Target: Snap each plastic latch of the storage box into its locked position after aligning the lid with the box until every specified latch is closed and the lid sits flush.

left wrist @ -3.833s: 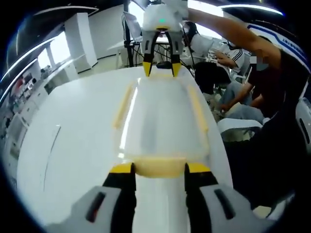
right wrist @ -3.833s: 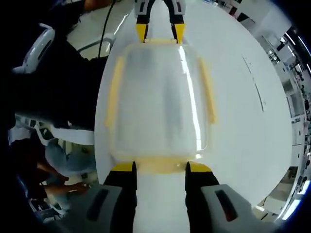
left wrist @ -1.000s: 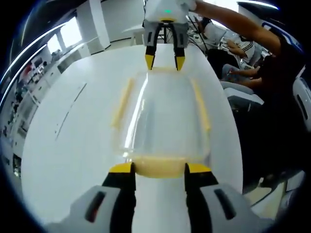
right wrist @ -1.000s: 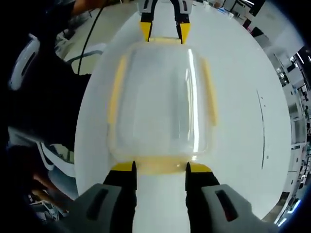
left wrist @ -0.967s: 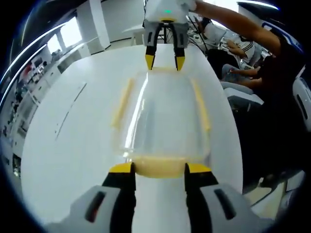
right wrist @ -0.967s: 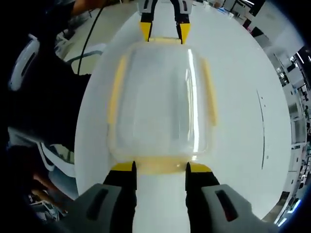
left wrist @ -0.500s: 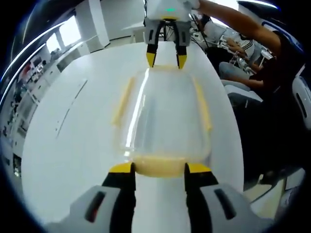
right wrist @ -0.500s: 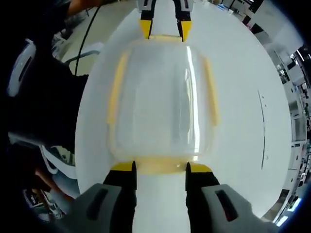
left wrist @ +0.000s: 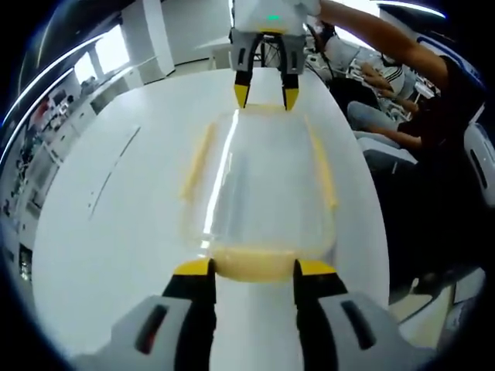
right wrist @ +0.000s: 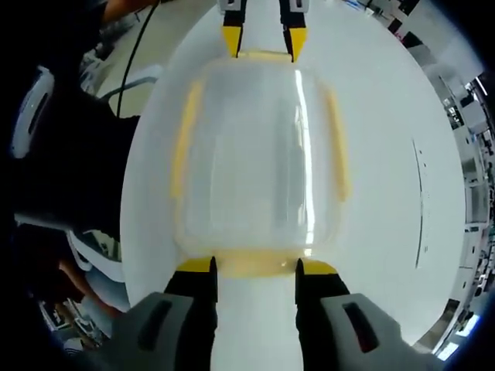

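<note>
White table (left wrist: 116, 224) in an office; seated people (left wrist: 371, 85) beside; both grippers (left wrist: 253, 268) (right wrist: 255, 267) spread-jawed at the storage box (right wrist: 255, 154) end latches

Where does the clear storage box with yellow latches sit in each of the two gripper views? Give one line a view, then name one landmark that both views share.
Left gripper view: the storage box lies in the middle, running from the left tongs up to the right tongs.
Right gripper view: the storage box lies in the middle, between the right tongs and the left tongs.
Shared landmark: the white table under the box.
</note>
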`<state>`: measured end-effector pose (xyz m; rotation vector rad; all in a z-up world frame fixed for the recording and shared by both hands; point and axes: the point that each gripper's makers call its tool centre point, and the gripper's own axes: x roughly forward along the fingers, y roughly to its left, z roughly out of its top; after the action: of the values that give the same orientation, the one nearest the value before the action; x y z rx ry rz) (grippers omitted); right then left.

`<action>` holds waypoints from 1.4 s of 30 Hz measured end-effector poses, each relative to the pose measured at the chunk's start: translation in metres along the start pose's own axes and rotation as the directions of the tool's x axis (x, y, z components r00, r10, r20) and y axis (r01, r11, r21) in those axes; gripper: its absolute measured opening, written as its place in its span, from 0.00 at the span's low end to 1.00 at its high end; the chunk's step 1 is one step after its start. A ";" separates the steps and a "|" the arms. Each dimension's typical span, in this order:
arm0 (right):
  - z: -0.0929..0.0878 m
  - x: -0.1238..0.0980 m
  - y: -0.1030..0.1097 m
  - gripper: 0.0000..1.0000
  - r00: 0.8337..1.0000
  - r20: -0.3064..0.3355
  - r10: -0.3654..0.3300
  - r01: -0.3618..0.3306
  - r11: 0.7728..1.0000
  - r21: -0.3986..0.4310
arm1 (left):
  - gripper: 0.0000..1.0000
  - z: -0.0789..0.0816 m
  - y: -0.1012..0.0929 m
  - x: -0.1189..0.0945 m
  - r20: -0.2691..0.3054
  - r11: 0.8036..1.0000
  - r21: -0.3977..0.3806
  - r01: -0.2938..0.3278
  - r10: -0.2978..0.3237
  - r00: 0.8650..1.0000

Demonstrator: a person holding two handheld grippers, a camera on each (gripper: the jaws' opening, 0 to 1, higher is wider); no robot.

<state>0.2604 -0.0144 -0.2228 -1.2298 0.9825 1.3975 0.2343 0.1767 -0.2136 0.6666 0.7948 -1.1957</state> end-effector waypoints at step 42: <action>0.007 0.004 -0.003 0.38 0.999 -0.014 0.034 -0.033 0.999 0.021 | 0.37 -0.010 0.017 0.000 0.064 0.999 -0.019 0.032 -0.030 0.998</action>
<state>0.2622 -0.0060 -0.2254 -1.2147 1.0298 1.4024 0.2485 0.1887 -0.2180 0.5987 0.7656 -1.2296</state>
